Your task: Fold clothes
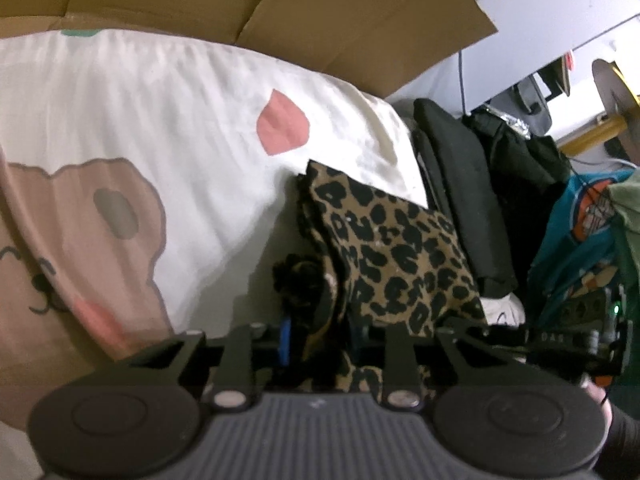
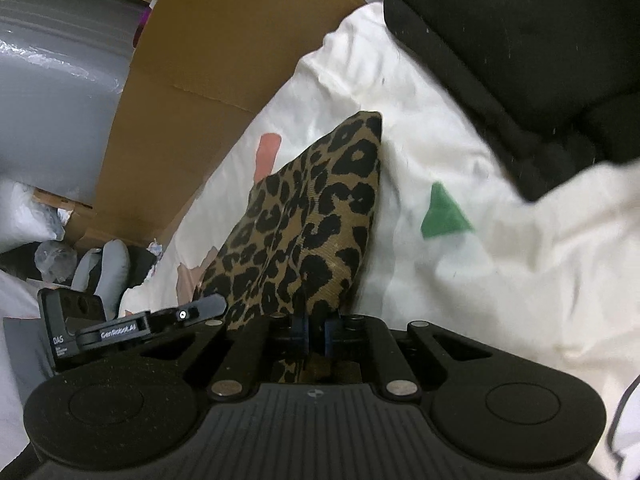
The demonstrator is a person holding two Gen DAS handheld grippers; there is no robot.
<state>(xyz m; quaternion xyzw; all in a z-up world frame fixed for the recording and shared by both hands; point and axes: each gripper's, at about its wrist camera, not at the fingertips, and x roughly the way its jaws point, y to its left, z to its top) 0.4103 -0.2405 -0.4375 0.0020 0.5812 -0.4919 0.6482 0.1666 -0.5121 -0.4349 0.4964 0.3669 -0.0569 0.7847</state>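
Fingers of the right gripper (image 2: pixel 316 334) pinch the leopard-print garment (image 2: pixel 304 232); left gripper (image 1: pixel 320 336) fingers straddle it narrowly. Garment looks partly folded; black clothes (image 1: pixel 460 200) wait at two o'clock.

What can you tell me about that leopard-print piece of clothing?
The leopard-print garment is a tan fabric with black spots, woven or knitted by the look of it. It is folded into a layered bundle lying on a white sheet printed with a brown bear. A black folded garment lies right beside it. The right gripper is pinched shut on its near edge, and the left gripper has cloth between its blue fingers. Its type I cannot tell.
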